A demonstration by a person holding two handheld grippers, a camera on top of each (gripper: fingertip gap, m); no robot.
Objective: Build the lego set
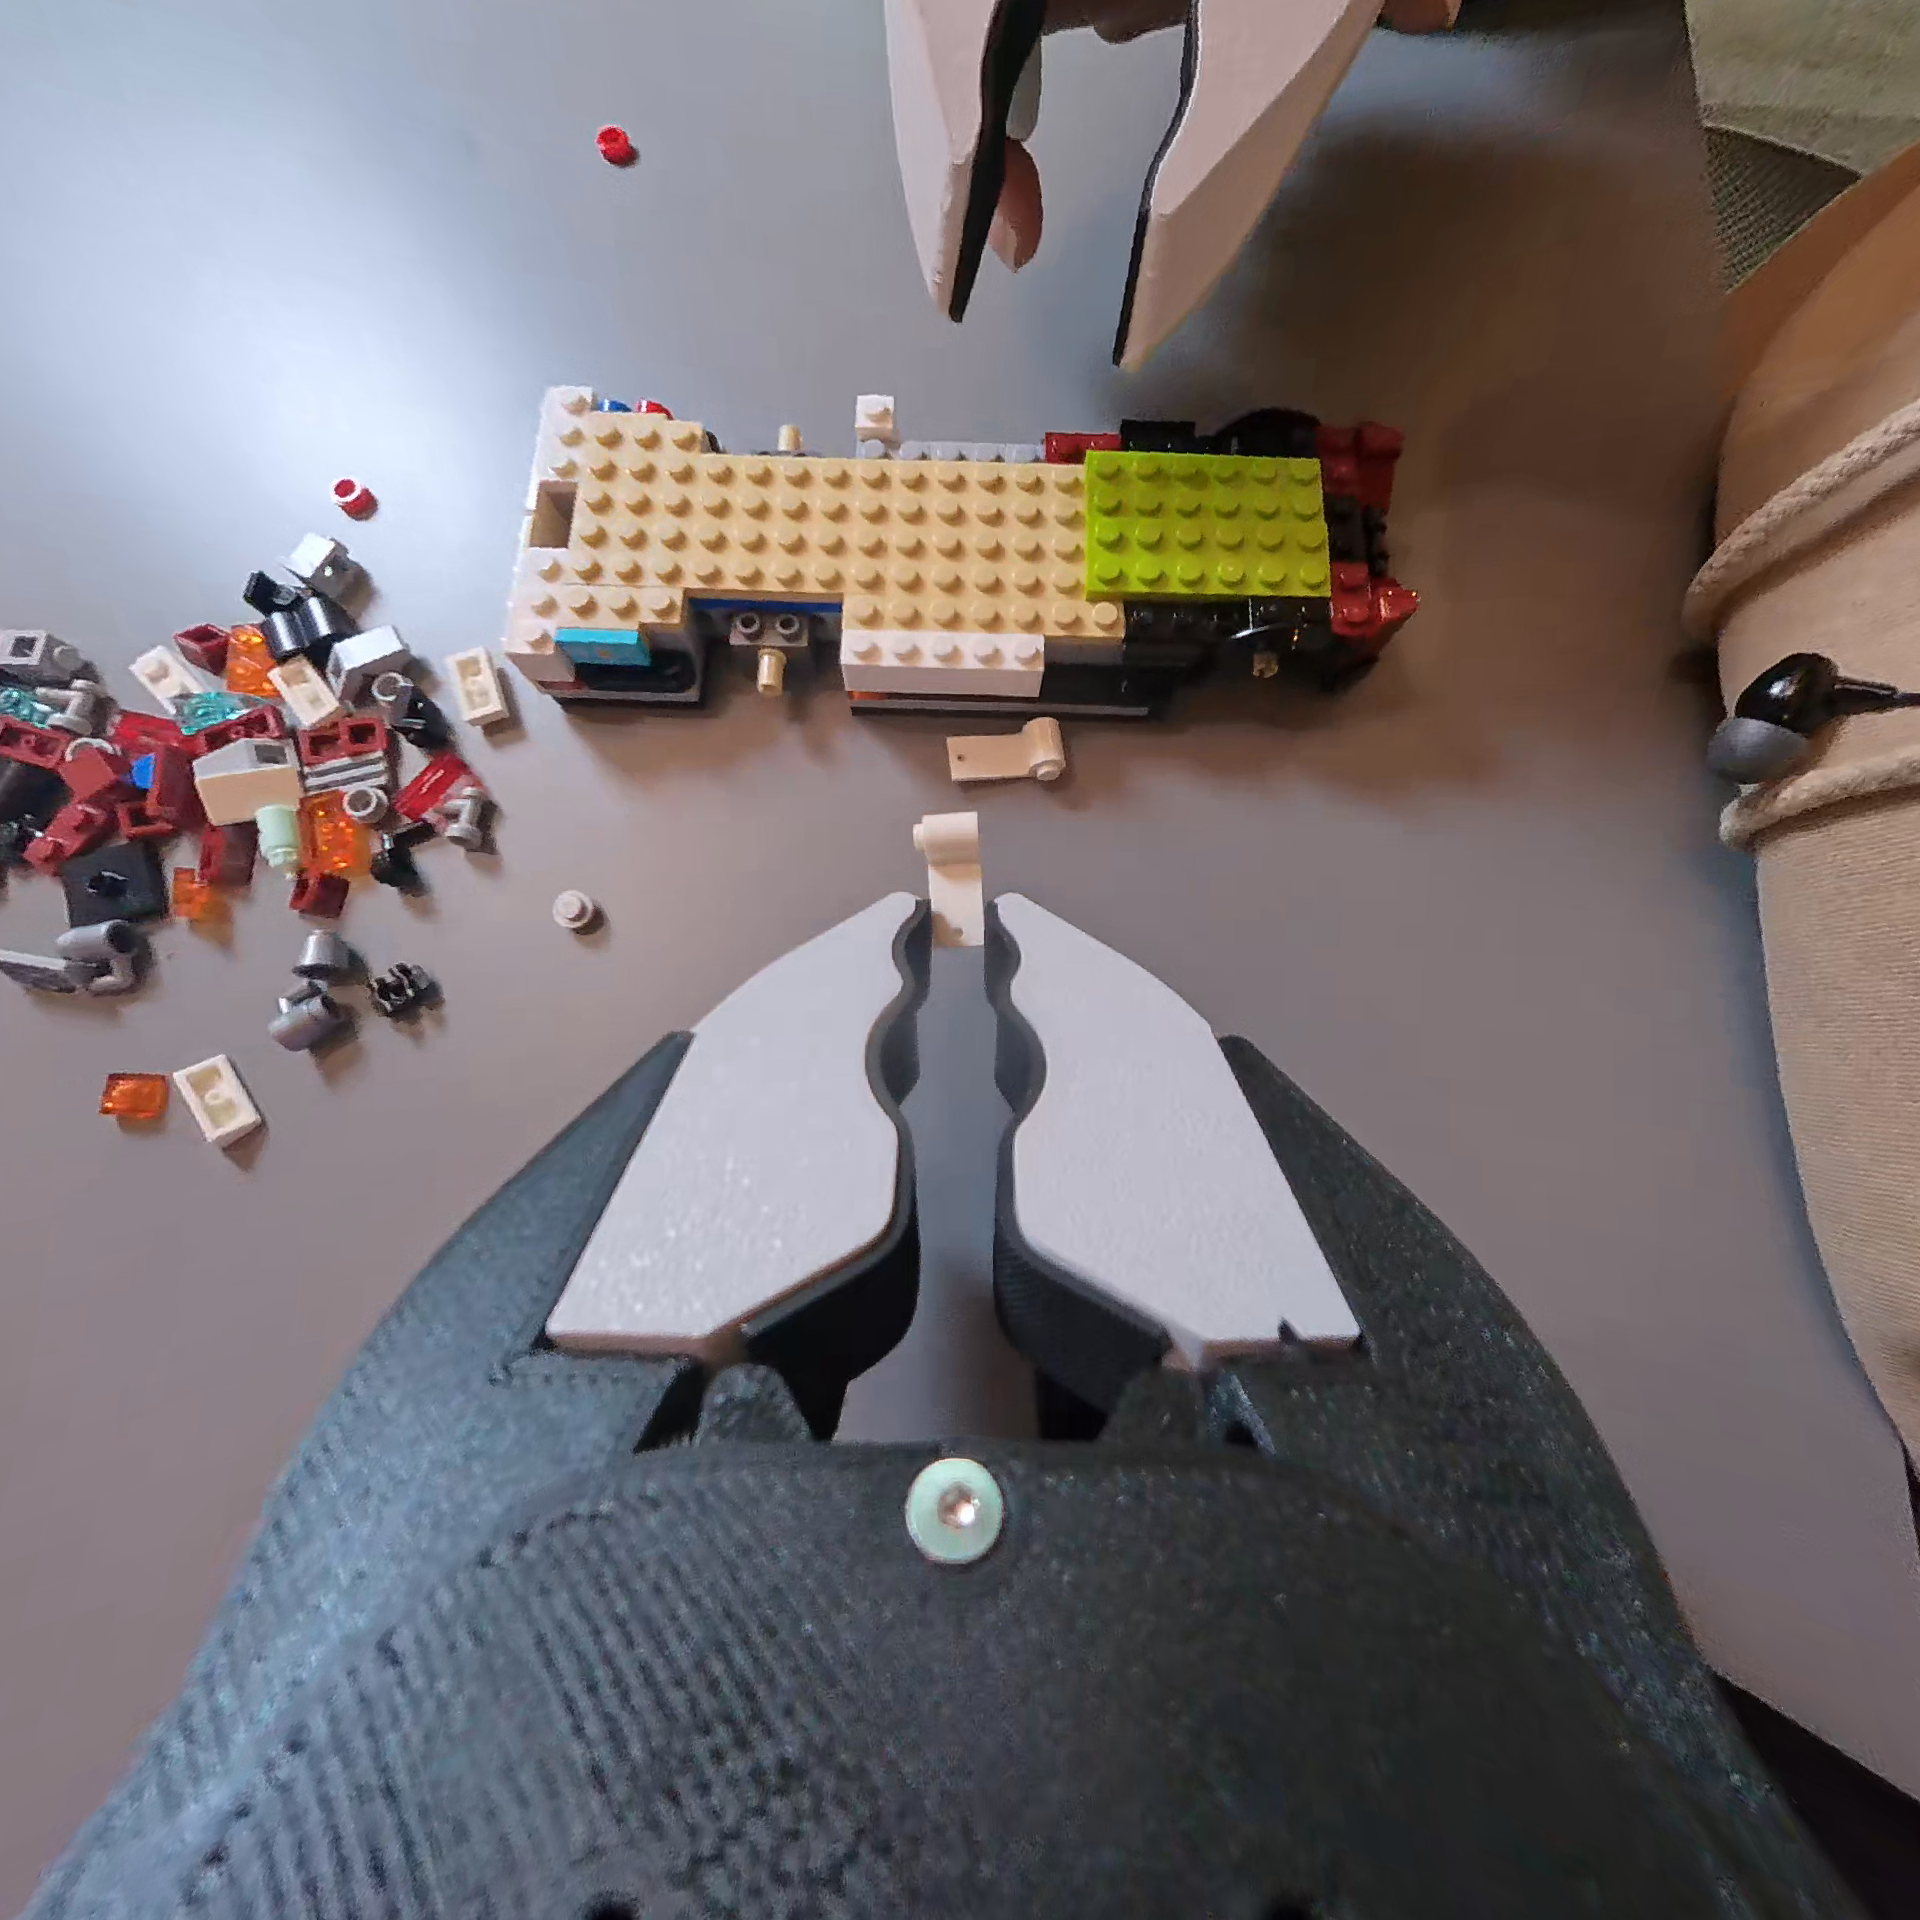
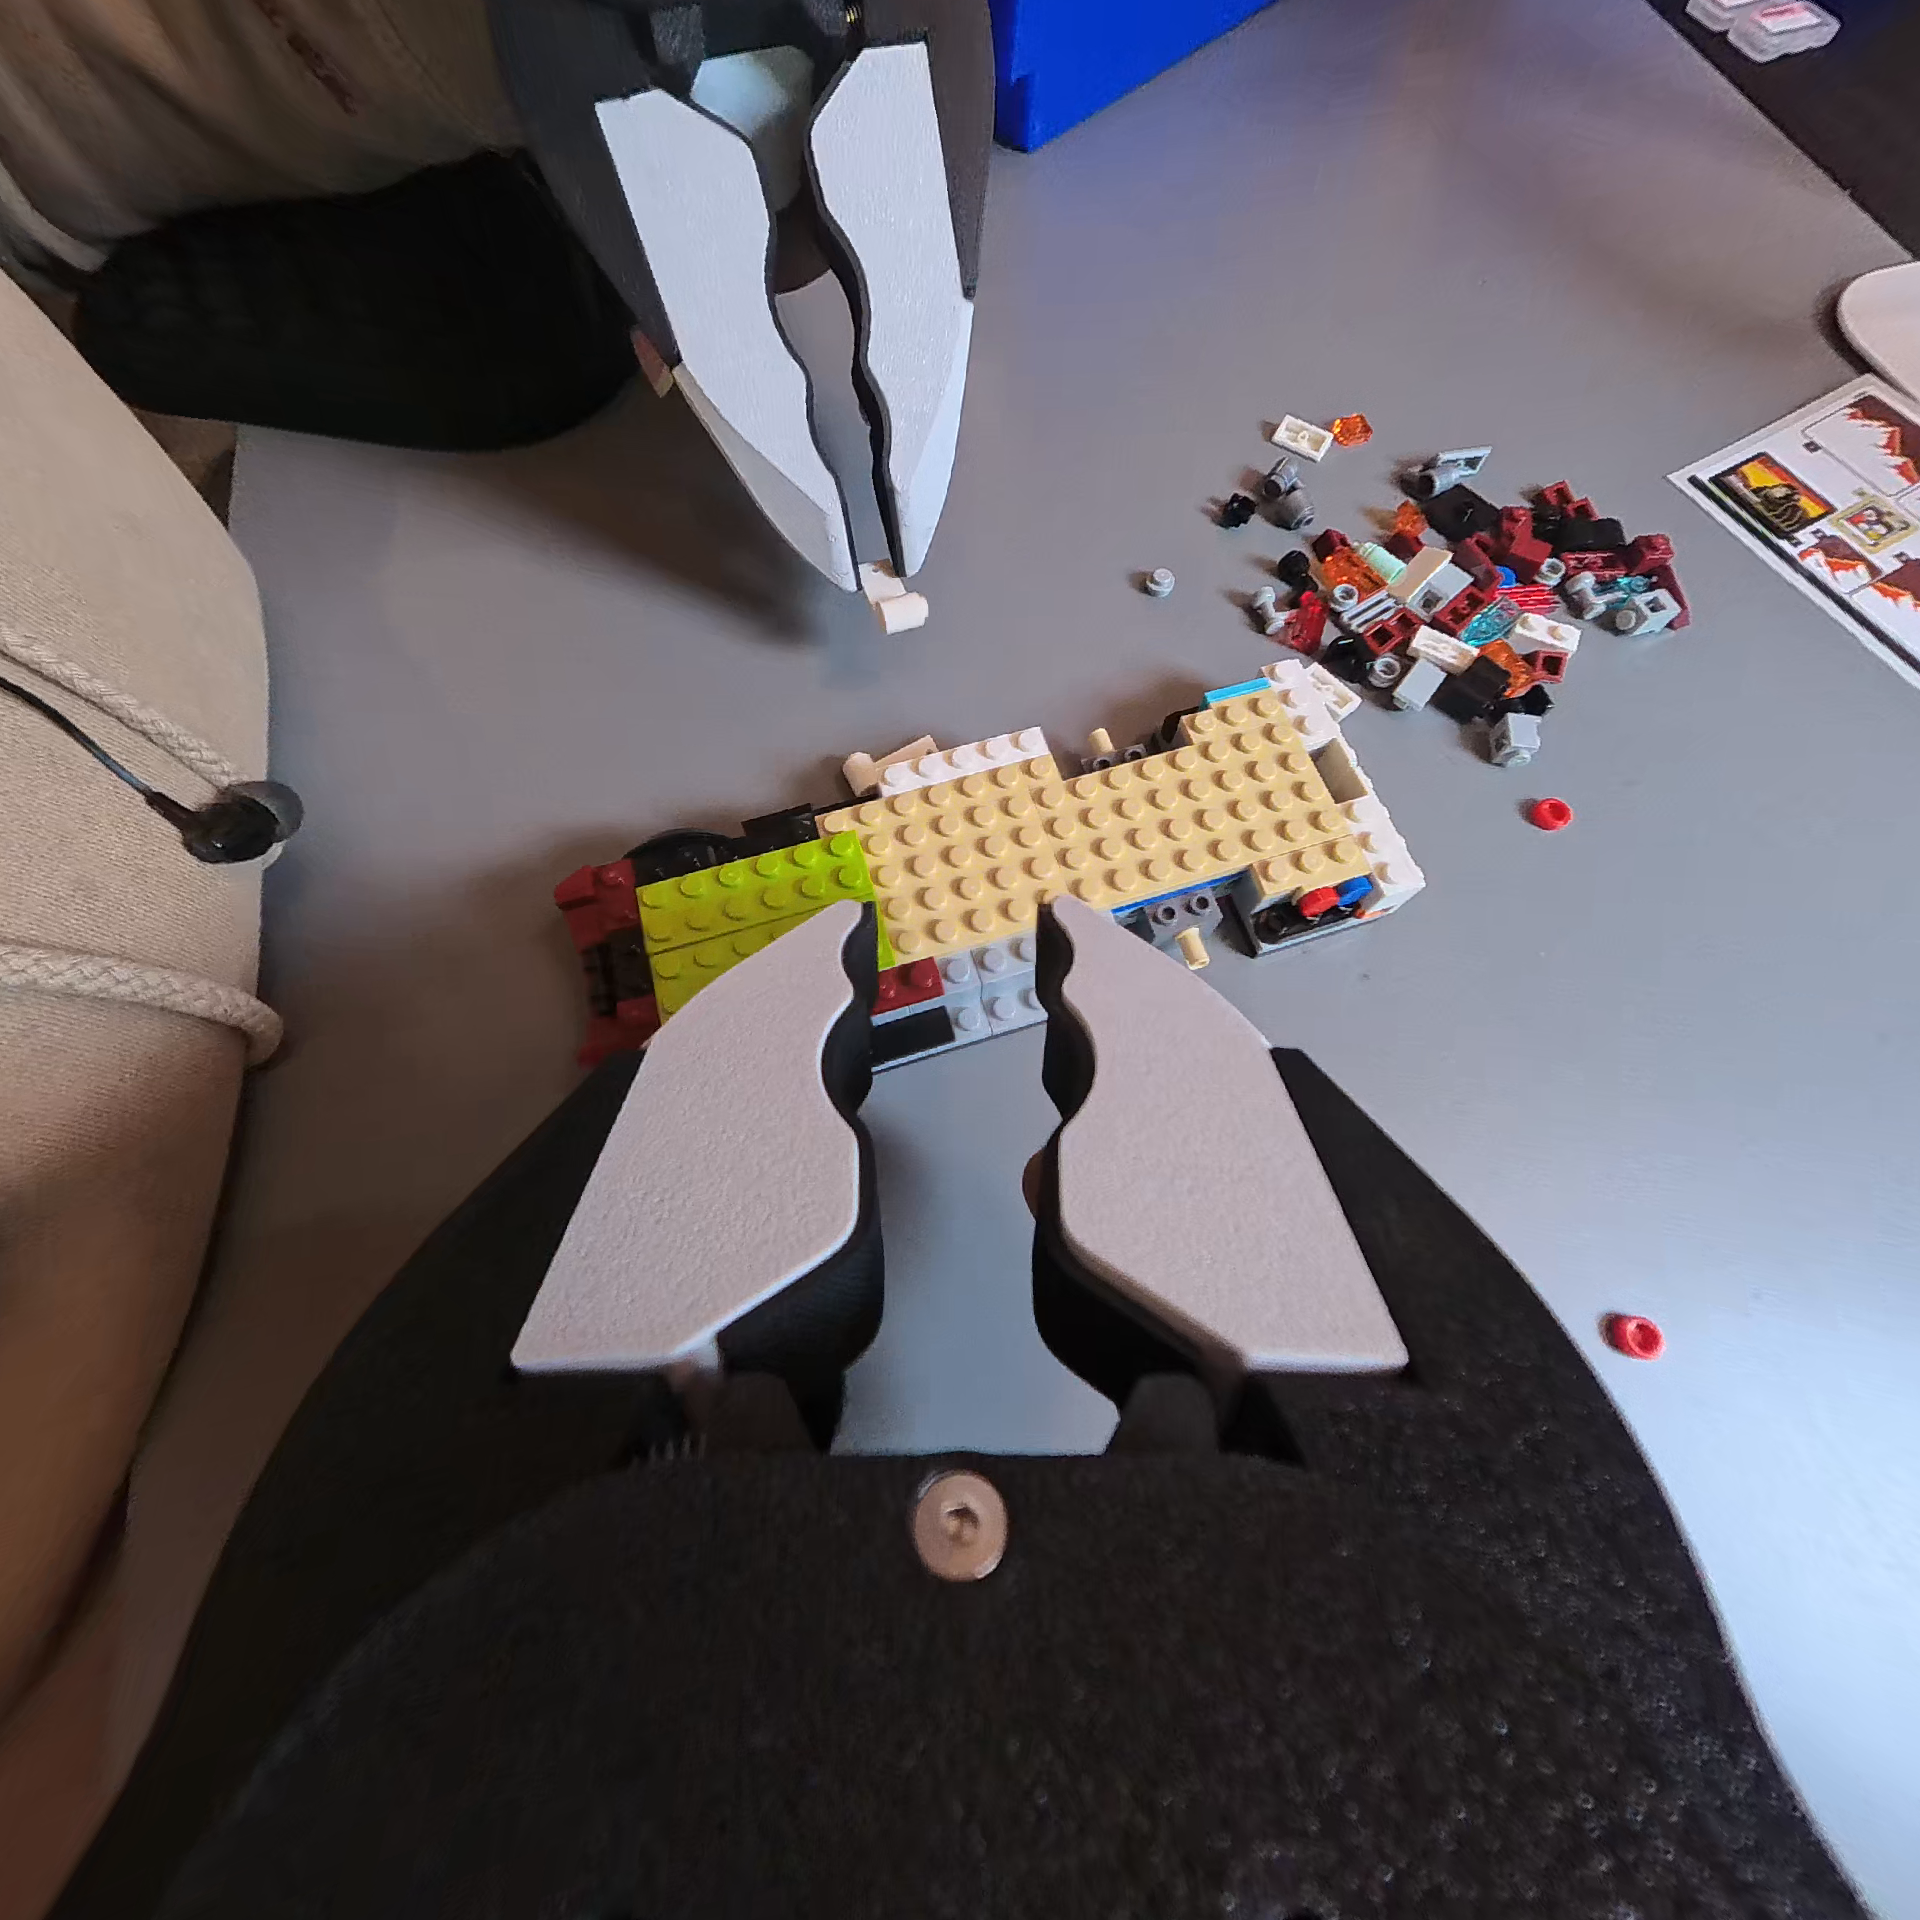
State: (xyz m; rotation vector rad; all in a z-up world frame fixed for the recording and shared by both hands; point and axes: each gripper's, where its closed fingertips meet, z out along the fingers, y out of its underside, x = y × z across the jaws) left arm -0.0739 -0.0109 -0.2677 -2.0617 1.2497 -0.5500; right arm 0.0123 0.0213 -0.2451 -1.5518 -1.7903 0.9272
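Matte grey table (image 1: 1351, 935) carries all parts. Left of the left gripper (image 1: 957, 914) lies a loose pile of small bricks (image 1: 239, 748), glossy plastic in dark red, black, grey, white and clear orange; two round red studs (image 1: 615, 144) lie apart beyond it. Left gripper: textured grey fingers (image 1: 790, 1122) with wavy black pads, closed on one cream hinge piece (image 1: 952, 878), a flat tab ending in a cylinder that projects ahead of the tips. A second, matching hinge piece (image 1: 1006, 750) lies just ahead, beside the studded model (image 1: 935, 540), which is tan with one lime plate (image 1: 1205, 525). Right gripper (image 2: 954, 920): jaws parted, gripping nothing, tips above the near edge of the model
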